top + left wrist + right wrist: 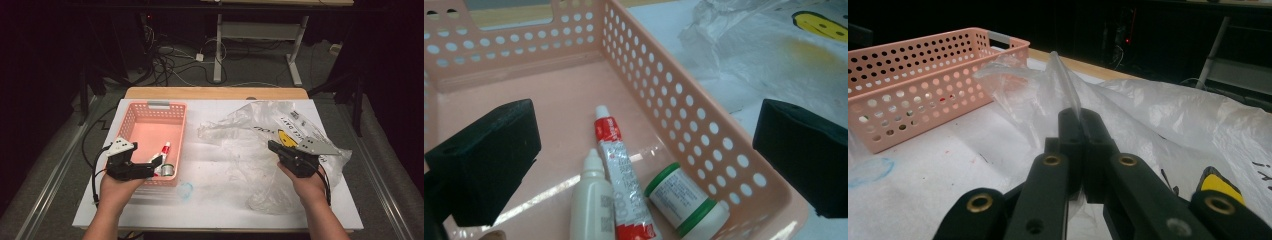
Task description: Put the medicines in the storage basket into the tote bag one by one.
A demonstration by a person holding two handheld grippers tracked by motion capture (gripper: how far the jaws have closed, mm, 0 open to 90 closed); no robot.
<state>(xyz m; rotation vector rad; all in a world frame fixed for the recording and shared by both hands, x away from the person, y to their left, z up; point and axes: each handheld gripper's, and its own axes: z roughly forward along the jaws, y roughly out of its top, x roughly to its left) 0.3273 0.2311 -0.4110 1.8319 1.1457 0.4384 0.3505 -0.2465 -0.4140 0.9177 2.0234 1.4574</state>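
Note:
A pink perforated basket [150,127] [574,85] [913,75] stands at the table's left. In its near corner lie a red-and-white tube [616,170] [165,148], a white bottle [591,205] and a small green-capped jar [686,200] [168,170]. My left gripper [156,162] [649,120] hangs open above that corner with nothing between its jaws; one jaw is over the basket, the other outside its wall. My right gripper [272,146] [1080,117] is shut on a raised fold of the clear plastic bag [260,130] [1158,115], which is spread over the right half of the table.
White paper [215,200] covers the wooden table. A small bluish ring [185,190] [868,170] lies just in front of the basket. The bag bears a yellow smiley and black print [287,134]. Beyond the table's far edge the floor is dark with cables and a desk frame.

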